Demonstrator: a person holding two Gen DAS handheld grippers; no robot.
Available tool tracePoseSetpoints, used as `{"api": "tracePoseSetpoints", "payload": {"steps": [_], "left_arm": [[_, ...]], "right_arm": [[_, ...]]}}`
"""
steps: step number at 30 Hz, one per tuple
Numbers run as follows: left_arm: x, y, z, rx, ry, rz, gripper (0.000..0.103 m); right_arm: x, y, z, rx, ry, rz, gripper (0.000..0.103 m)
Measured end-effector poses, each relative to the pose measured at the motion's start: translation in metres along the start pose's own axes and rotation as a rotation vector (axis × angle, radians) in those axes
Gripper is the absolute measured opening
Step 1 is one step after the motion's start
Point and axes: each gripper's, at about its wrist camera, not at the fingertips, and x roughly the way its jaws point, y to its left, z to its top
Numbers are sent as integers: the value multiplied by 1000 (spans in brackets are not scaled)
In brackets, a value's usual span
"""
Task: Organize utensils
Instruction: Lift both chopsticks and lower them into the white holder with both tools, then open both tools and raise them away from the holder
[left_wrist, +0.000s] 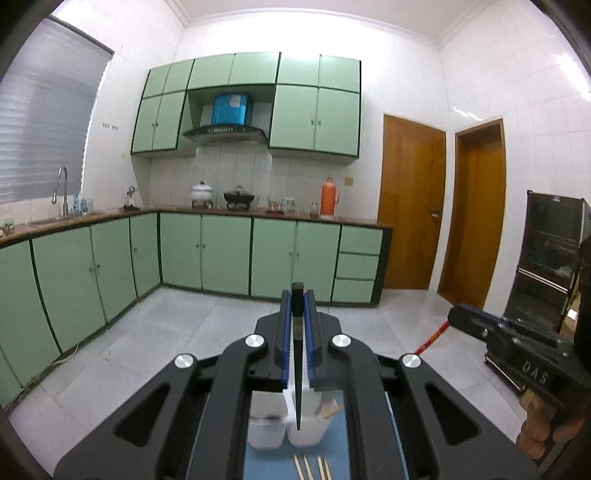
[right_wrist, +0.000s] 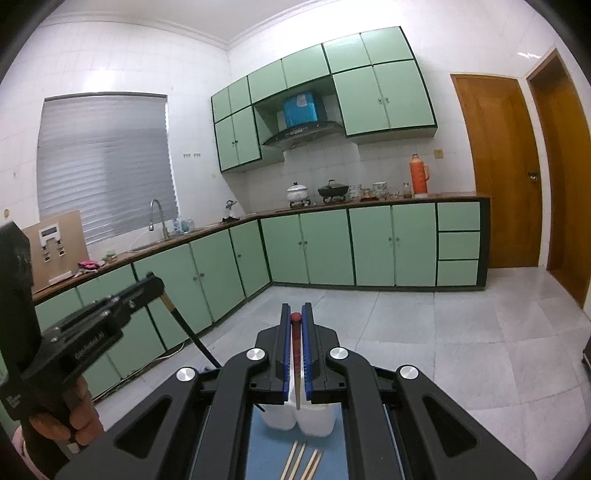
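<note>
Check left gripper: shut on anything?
Shut on a black chopstick: the left gripper clamps it between its blue pads.

Ahead of both tongs, open floor (right_wrist: 424, 332) as far as the green cabinets (left_wrist: 221, 254). Directly beneath, blocking a straight drop: two white containers (right_wrist: 299, 415) side by side on a blue mat (right_wrist: 266, 454), with pale chopsticks (right_wrist: 301, 461) lying loose just nearer. Left gripper (left_wrist: 297, 295) and right gripper (right_wrist: 295, 310) side by side, near each other, each clamped on a chopstick hanging toward the containers.

A blue mat (right_wrist: 273, 443) carries two white containers (right_wrist: 299, 417) and wooden chopsticks (right_wrist: 301, 463).
</note>
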Motion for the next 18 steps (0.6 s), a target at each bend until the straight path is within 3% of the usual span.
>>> {"api": "tracePoseSetpoints", "payload": {"steps": [9,18], "left_arm": [[64,3,-7,26,7,49,6],[125,15,-50,53,175,52,6]], "right_arm": [[58,-12,-9,-12,64,-30,5],[107,-15,-43,-11,182,4,6]]}}
